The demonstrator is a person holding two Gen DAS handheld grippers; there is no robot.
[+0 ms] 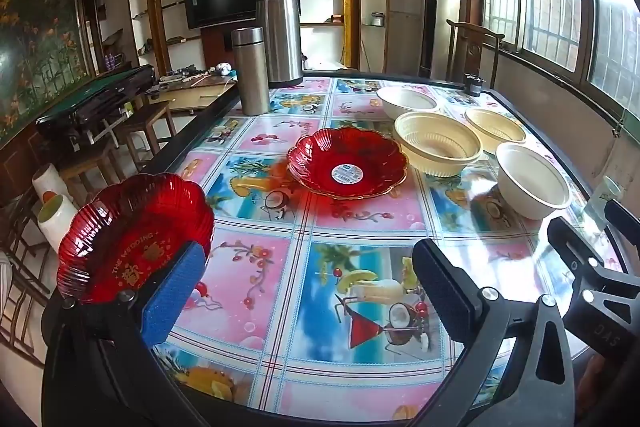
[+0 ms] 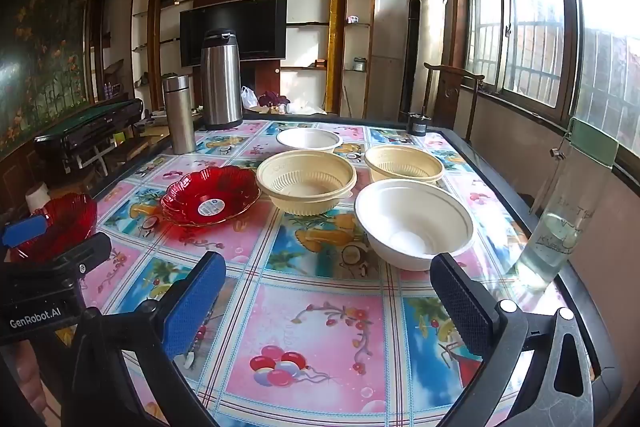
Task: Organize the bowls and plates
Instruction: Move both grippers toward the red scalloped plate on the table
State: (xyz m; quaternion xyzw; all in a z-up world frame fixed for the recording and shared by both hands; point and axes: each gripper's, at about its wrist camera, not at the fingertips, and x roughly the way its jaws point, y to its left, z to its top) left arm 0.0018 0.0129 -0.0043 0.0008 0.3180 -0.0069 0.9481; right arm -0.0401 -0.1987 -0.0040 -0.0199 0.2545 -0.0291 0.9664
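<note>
A red scalloped plate (image 1: 132,231) sits at the table's near left edge, its rim just behind the left fingertip (image 1: 176,291) of my left gripper (image 1: 310,293), which is open with only tablecloth between its pads. A second red plate (image 1: 347,163) (image 2: 210,195) lies mid-table. Two cream ribbed bowls (image 2: 306,181) (image 2: 404,163) and two white bowls (image 2: 414,223) (image 2: 309,139) stand apart on the right half. My right gripper (image 2: 330,301) is open and empty, just short of the nearer white bowl. The left gripper (image 2: 54,243) shows in front of the edge plate (image 2: 72,215) at the right wrist view's left.
A steel flask (image 2: 179,115) and a tall steel carafe (image 2: 221,83) stand at the table's far left. A clear water bottle (image 2: 560,219) stands at the right edge. A small black object (image 2: 418,123) sits at the far edge. The glass-topped table (image 2: 312,339) carries a patterned cloth.
</note>
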